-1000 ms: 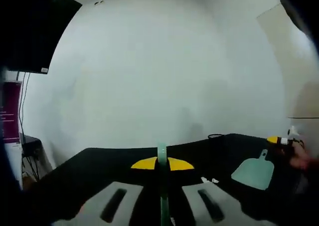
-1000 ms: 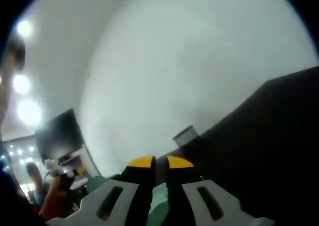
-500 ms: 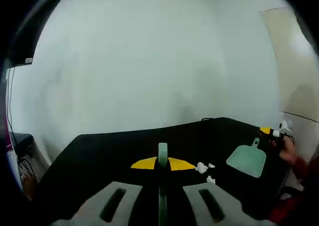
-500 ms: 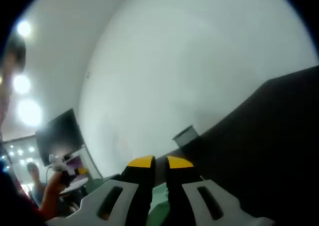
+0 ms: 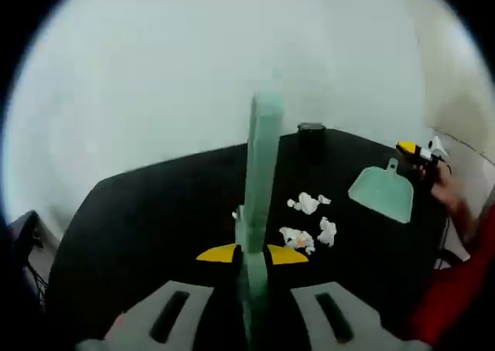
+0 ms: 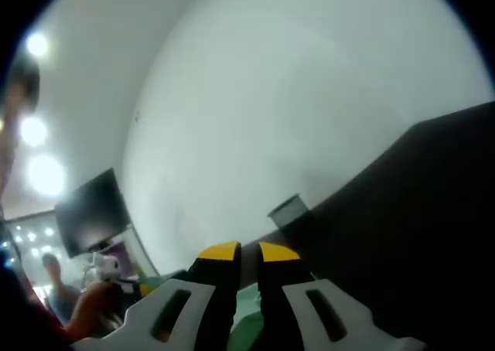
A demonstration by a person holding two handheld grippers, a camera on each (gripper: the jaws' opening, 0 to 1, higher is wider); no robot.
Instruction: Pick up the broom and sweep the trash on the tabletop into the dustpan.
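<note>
My left gripper (image 5: 251,254) is shut on a pale green broom (image 5: 261,173), which rises between the jaws up the middle of the left gripper view. Beyond it, white crumpled paper trash (image 5: 309,204) lies in a few lumps on the black tabletop (image 5: 155,219). A green dustpan (image 5: 383,192) rests on the table to the right, its handle at my right gripper (image 5: 414,151). In the right gripper view, my right gripper (image 6: 247,252) is shut, with the dustpan's green (image 6: 246,324) between the jaws.
A small dark cup (image 5: 311,127) stands at the table's far edge and appears as a dark cup (image 6: 288,209) in the right gripper view. A person's hand (image 6: 93,301) and a dark screen (image 6: 93,212) sit at the left. A red sleeve (image 5: 456,289) is at the right.
The left gripper view has tipped down toward the tabletop, so the trash and dustpan sit higher and closer. The broom now reaches much farther up that view. The right gripper view is steady.
</note>
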